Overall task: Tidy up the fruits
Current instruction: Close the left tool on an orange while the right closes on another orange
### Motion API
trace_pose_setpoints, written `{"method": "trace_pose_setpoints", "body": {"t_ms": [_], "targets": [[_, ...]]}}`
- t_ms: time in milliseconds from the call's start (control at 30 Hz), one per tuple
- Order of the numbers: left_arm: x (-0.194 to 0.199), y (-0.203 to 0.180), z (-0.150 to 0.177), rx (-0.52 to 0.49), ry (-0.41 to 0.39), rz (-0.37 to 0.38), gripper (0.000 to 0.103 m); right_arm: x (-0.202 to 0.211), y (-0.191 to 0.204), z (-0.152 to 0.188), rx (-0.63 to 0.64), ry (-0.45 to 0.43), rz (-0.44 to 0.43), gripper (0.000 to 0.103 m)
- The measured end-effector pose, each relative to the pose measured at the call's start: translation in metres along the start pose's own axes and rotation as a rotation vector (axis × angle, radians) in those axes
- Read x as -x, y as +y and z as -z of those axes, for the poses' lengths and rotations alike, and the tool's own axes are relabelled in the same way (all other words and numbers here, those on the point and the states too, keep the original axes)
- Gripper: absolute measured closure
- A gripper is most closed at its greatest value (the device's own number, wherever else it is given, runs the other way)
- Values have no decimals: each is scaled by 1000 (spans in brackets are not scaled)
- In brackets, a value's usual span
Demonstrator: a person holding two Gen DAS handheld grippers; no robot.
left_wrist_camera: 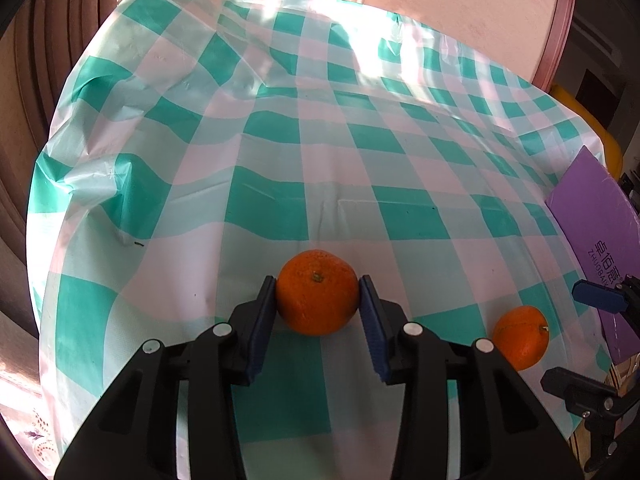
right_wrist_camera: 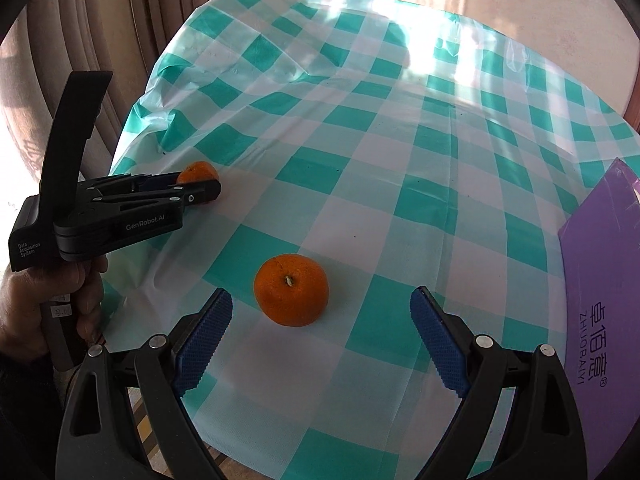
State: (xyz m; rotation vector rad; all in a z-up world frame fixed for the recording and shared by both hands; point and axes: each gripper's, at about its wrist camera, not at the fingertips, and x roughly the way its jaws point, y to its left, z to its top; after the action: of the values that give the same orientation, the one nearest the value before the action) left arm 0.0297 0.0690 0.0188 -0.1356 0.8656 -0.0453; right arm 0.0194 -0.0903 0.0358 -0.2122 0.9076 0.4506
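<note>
On the green-and-white checked tablecloth [left_wrist_camera: 280, 152] lie two oranges. My left gripper [left_wrist_camera: 318, 284] is shut on the first orange [left_wrist_camera: 318, 298], its blue pads pressing both sides, stem up; the fruit rests on the cloth. The right wrist view shows that gripper [right_wrist_camera: 200, 190] from the side at the left, with the orange [right_wrist_camera: 198, 172] peeking over its fingers. The second orange [right_wrist_camera: 291, 290] sits just beyond my right gripper [right_wrist_camera: 322, 294], left of centre between its wide-open fingers, untouched. In the left wrist view this orange [left_wrist_camera: 520, 338] lies at the right, next to the right gripper [left_wrist_camera: 584, 342].
A flat purple box [right_wrist_camera: 600, 280] with printed lettering lies at the table's right edge, also in the left wrist view [left_wrist_camera: 596, 216]. Brown curtains [right_wrist_camera: 120, 20] hang beyond the far left edge. A person's hand [right_wrist_camera: 24, 312] holds the left gripper's handle. The cloth is wrinkled at the far left.
</note>
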Motion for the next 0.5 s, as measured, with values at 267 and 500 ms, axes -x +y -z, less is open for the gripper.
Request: {"method": "trace_pose_setpoints", "body": {"t_ms": [267, 500], "targets": [[-1, -1, 1, -2, 1, -1, 62, -17, 13, -3, 31, 20, 9, 17], [0, -1, 1, -4, 1, 0, 62, -25, 12, -6, 27, 30, 12, 27]]}}
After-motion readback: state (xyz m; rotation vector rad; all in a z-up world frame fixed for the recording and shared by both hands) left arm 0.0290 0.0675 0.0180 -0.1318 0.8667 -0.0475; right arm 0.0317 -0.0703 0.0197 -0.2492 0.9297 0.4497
